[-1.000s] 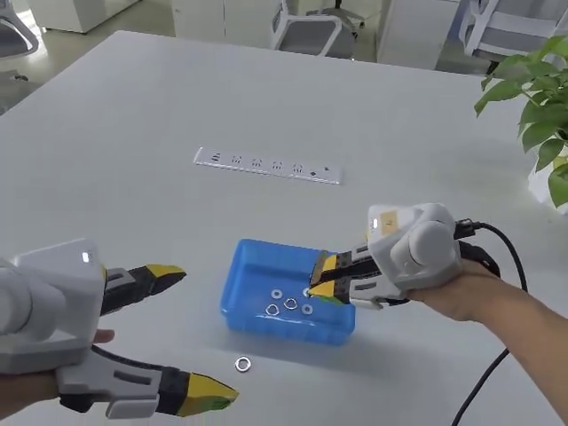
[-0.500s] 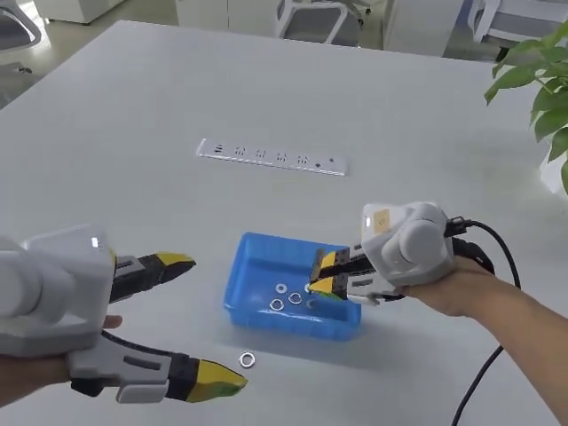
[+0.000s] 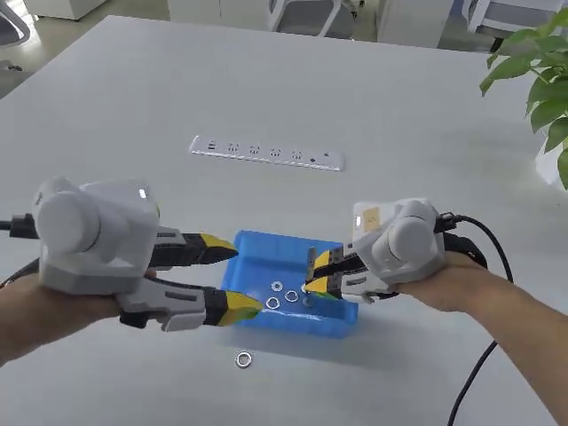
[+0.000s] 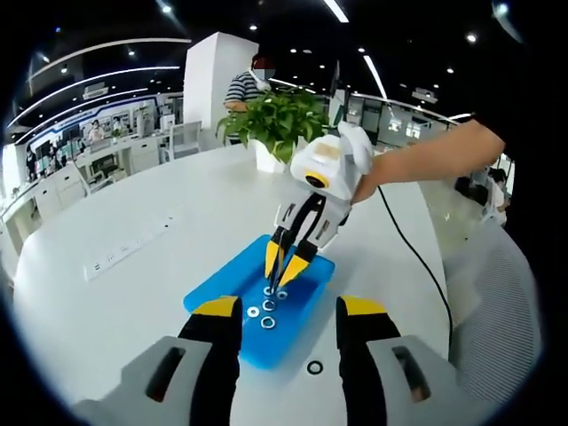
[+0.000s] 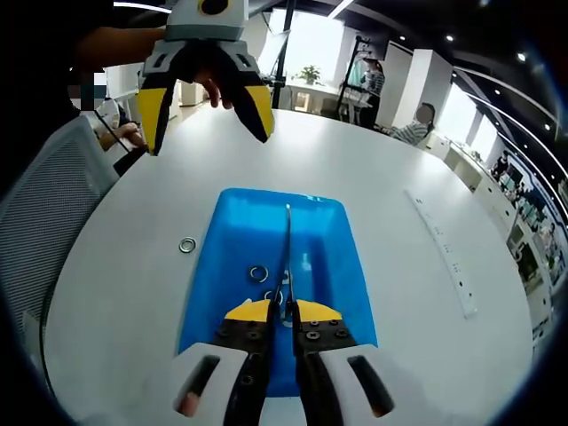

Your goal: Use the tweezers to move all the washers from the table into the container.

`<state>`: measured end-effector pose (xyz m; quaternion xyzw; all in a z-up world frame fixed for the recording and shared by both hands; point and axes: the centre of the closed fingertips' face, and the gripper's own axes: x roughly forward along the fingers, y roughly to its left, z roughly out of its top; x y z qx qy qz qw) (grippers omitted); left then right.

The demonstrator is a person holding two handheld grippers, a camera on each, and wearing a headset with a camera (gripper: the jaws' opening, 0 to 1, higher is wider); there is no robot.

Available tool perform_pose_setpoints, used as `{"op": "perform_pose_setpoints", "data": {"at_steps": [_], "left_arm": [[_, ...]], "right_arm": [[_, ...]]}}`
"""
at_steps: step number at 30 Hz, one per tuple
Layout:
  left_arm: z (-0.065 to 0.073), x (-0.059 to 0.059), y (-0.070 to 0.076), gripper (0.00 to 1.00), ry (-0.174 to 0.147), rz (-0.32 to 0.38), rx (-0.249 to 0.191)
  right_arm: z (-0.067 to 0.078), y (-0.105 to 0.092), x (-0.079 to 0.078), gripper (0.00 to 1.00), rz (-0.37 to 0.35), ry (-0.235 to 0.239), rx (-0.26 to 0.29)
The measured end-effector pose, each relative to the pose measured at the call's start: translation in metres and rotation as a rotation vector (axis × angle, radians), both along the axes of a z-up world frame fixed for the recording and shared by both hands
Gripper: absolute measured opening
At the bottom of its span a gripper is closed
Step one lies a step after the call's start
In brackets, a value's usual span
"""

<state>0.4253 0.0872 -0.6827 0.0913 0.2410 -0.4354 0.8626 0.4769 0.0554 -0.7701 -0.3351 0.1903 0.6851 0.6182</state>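
One washer (image 3: 243, 359) is lying on the table (image 3: 399, 106) beside the tray (image 3: 293, 325), several inside. We are clenching tweezers (image 5: 287, 240) in the right gripper (image 3: 318, 273); left gripper (image 3: 241, 277) hanging released.

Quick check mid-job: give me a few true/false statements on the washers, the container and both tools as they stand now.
1. One washer lies on the table, outside the blue container. True.
2. The right tool is open and empty. False: it is shut on the tweezers, whose tips point into the container.
3. The left tool is open and holds nothing. True.
4. The container holds no washers. False: several washers lie inside it.
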Motion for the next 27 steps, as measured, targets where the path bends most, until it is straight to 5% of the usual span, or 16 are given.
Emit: {"op": "perform_pose_setpoints", "data": {"at_steps": [7, 27], "left_arm": [[0.004, 0.017, -0.015, 0.30, -0.014, -0.068, -0.008], [-0.013, 0.042, -0.049, 0.12, -0.081, -0.242, 0.085]], "right_arm": [[0.000, 0.000, 0.000, 0.08, 0.005, -0.002, -0.005], [0.000, 0.000, 0.001, 0.09, 0.019, -0.012, -0.013]]}}
